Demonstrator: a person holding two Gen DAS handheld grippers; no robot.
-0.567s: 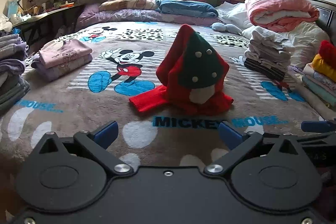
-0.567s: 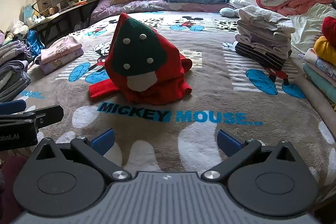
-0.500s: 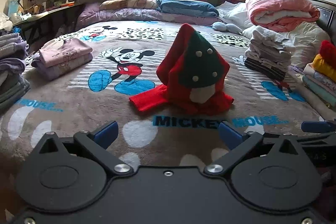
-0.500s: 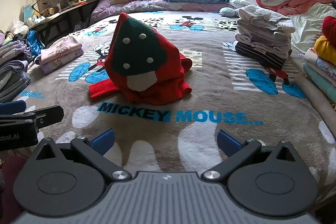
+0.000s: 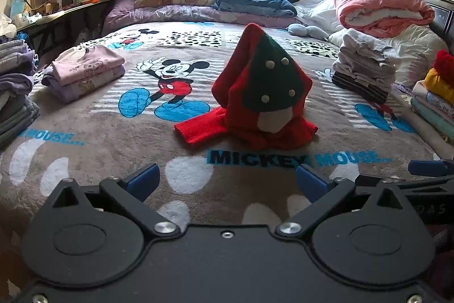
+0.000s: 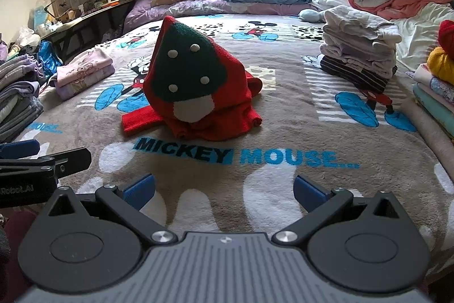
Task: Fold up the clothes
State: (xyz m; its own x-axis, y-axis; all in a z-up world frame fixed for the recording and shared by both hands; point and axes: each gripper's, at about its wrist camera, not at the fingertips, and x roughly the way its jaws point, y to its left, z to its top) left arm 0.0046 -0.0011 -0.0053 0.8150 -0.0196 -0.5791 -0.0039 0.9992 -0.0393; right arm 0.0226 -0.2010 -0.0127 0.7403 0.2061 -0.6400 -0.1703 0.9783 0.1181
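Observation:
A red knitted sweater (image 5: 255,104) (image 6: 195,93) with a green, white-dotted tree on its front stands crumpled in a peaked heap in the middle of the Mickey Mouse blanket (image 5: 93,138) (image 6: 298,127). One red sleeve (image 5: 198,128) sticks out flat to its left. My left gripper (image 5: 227,181) hovers open over the blanket's near edge, well short of the sweater, with nothing between its blue pads. My right gripper (image 6: 224,189) is likewise open and empty beside it. Each gripper shows at the edge of the other's view.
Folded clothes lie in a pink-lilac stack (image 5: 85,73) at the left, a grey pile (image 5: 14,93) at the far left, a white-and-striped stack (image 5: 363,67) at the right and a colourful pile (image 6: 437,93) at the far right. Pillows and a rolled pink quilt (image 5: 383,7) fill the head end.

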